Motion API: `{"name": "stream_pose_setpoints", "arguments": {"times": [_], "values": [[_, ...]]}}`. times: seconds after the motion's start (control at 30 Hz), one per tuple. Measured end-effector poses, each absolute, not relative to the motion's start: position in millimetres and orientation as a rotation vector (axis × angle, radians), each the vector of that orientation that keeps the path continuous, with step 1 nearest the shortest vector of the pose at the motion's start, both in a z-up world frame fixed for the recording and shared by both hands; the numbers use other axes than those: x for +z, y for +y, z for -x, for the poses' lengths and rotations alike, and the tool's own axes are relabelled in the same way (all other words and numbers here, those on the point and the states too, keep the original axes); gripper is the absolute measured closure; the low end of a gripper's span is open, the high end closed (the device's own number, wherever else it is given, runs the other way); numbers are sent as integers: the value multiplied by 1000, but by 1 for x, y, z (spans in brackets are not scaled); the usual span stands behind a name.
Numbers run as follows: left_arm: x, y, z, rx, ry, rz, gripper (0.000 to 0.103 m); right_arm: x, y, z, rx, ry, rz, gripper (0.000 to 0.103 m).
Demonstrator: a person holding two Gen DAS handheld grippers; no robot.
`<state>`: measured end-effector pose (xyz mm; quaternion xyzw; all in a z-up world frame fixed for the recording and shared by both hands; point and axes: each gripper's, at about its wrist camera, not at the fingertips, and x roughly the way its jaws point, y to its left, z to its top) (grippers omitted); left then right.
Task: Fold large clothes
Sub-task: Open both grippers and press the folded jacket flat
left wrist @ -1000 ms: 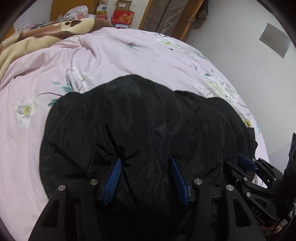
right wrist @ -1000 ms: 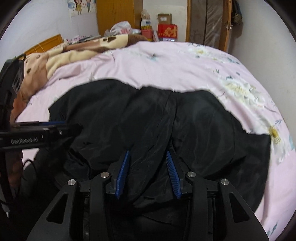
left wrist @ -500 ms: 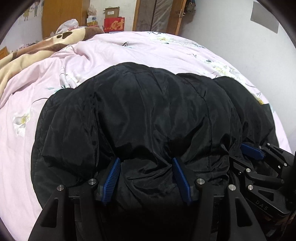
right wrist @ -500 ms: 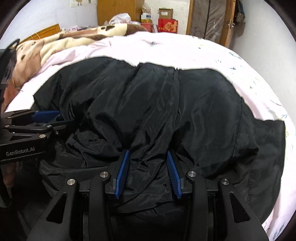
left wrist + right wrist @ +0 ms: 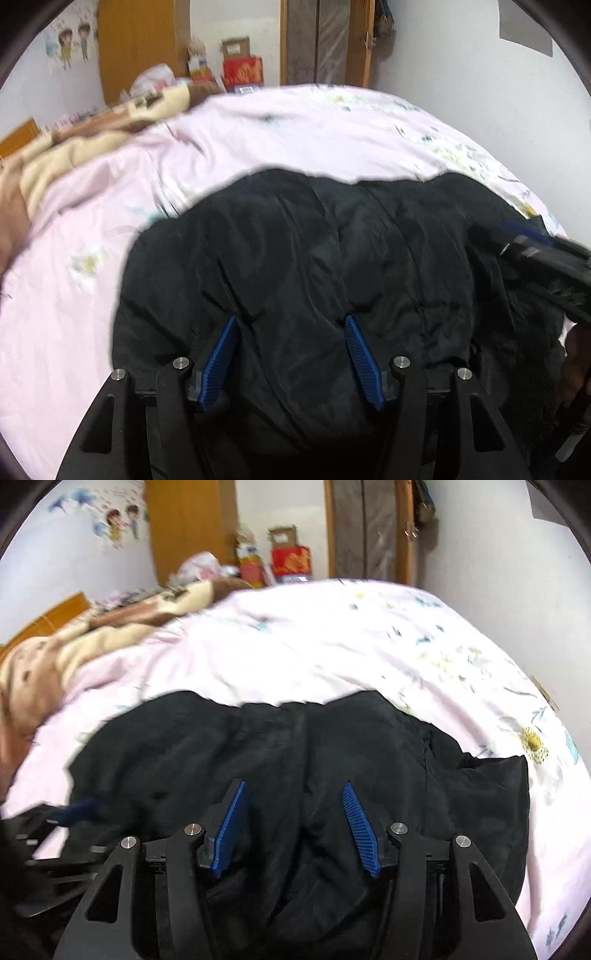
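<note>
On pink floral bed (image 5: pixel 258 147), black jacket (image 5: pixel 332 258) lies bunched at near edge w/ left tongs (image 5: pixel 291 325) & right tongs (image 5: pixel 293 790) both spread, fabric between blue pads.

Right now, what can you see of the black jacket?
The black jacket is a large, puffy garment of slightly shiny, creased fabric with stitched seams. It lies bunched on the pink flowered bedsheet. Its near edge sits between the fingers of the left gripper and the right gripper; whether they pinch it is unclear.
</note>
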<state>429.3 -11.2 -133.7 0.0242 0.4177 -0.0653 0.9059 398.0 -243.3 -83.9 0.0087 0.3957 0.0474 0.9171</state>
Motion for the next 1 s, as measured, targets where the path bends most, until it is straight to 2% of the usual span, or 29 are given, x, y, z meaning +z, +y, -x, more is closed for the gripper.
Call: {"name": "stream_pose_setpoints", "arguments": {"times": [0.47,0.67,0.87,1.0], "values": [[-153,-8,-456,-105,861,-75,41,-142,-236,-417,42,897,124,47],[-152,-6,-457,-96,870,-67,41,-137,-234,-413,34,895,124,47],[-151,-3,-454,-91,872,-45,41,-96,-220,-372,116,782,87,47],[-151,-4,-453,-91,870,-45,41,-110,-208,-355,170,815,131,47]]}}
